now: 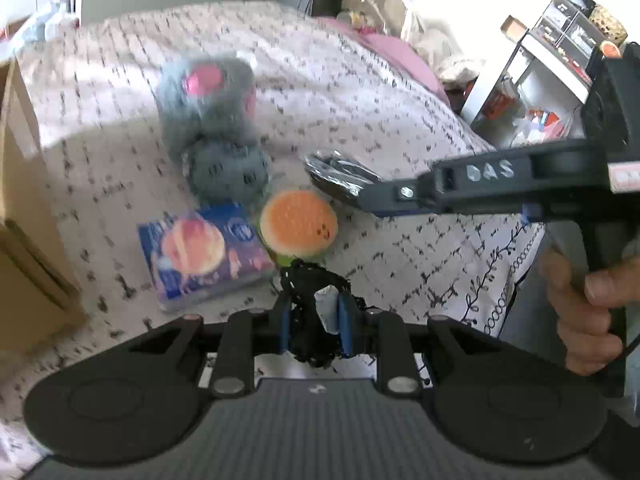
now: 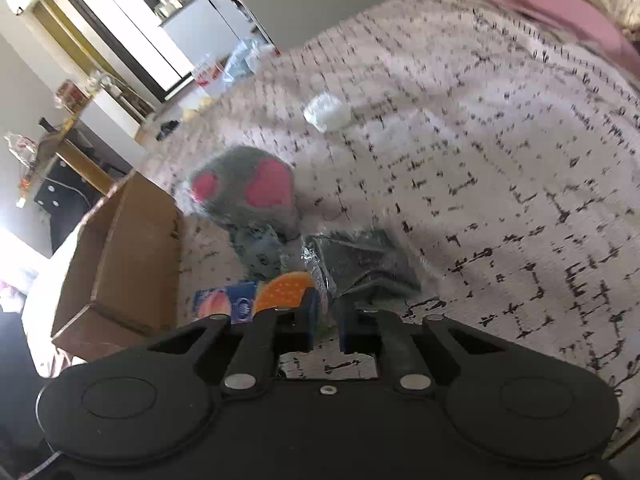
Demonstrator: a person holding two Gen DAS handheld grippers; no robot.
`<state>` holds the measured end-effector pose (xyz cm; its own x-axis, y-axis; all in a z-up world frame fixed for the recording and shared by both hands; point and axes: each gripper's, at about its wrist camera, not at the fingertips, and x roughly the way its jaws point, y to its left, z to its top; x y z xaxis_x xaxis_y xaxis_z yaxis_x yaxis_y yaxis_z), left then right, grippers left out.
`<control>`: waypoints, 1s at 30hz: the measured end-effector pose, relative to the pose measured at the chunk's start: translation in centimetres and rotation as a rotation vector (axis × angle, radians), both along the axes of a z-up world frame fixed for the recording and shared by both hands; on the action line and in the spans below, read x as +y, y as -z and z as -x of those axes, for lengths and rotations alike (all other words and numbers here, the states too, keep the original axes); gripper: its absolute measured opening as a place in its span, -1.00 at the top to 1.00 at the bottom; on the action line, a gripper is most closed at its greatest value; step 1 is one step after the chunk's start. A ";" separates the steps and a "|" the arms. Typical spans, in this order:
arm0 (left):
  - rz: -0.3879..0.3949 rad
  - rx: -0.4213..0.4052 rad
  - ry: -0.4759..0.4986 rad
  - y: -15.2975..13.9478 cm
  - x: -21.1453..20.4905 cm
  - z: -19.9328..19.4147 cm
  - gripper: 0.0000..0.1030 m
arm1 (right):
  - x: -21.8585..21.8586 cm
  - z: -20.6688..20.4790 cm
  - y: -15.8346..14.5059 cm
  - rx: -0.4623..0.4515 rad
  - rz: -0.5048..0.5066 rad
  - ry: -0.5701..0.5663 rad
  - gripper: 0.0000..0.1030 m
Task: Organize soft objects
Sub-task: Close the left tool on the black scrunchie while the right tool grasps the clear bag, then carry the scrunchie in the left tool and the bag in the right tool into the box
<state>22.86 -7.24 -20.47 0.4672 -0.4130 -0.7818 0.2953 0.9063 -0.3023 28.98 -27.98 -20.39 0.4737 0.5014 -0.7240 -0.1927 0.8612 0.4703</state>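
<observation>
You are gripping a black lacy scrap (image 1: 310,280) in your left gripper (image 1: 316,316), its blue pads pressing in on the bunched fabric, with the piece sitting just near of the orange burger-shaped toy (image 1: 298,226) on the patterned bedspread (image 1: 420,128). Your right gripper (image 2: 325,312) is closing its jaws on the corner of a dark packet in clear plastic wrap (image 2: 360,258), lying right of the burger toy and near of the grey plush with pink hearts (image 2: 248,190). Since the wrap is probably slippery, you are better off lifting slowly and checking it rises with the pads. The open cardboard box (image 2: 120,248) is waiting on the left, likely the place to carry both.
</observation>
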 end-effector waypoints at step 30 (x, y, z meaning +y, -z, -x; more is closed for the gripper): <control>-0.071 -0.291 -0.191 -11.2 6.1 3.4 0.55 | 0.6 3.1 -9.0 -0.229 -0.131 -0.025 0.83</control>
<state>19.48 -1.18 -9.26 0.7381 -0.2461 -0.6282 0.1830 0.9692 -0.1647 25.88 -27.37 -11.37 0.6036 0.5974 -0.5280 -0.3275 0.7896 0.5190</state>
